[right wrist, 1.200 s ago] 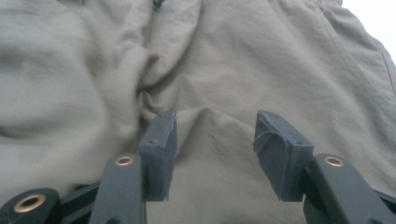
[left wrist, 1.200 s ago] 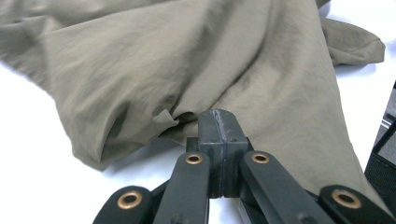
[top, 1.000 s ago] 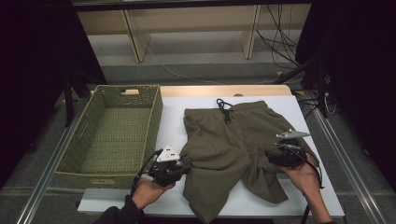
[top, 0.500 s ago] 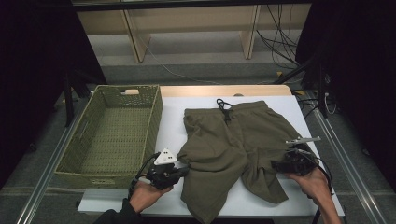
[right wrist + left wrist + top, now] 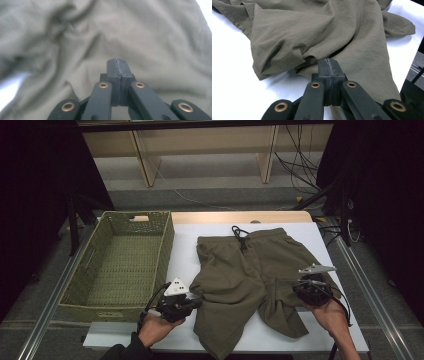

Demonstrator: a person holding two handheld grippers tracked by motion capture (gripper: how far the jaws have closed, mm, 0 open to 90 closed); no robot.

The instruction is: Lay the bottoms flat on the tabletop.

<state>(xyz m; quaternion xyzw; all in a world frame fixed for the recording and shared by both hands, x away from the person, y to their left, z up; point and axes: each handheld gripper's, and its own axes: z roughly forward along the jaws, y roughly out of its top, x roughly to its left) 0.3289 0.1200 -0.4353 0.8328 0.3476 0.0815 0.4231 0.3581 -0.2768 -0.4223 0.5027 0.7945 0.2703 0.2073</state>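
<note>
The right claw [image 5: 300,289] has just closed on the olive shorts [image 5: 250,275] near the counter's [image 5: 185,255] right edge; left claw [image 5: 198,301] stays clamped on them, so lifting or folding looks next.

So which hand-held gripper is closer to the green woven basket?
Left. The left hand-held gripper sits just beside the green woven basket's near corner; the right hand-held gripper is across the olive shorts.

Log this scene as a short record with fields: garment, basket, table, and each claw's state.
garment: olive shorts, rumpled, drawstring waistband at the far side
basket: green woven basket, left of the shorts
table: white tabletop
left claw: jaws pressed together at the shorts' left edge; grip on cloth unclear
right claw: jaws just closed, together over the cloth
</note>
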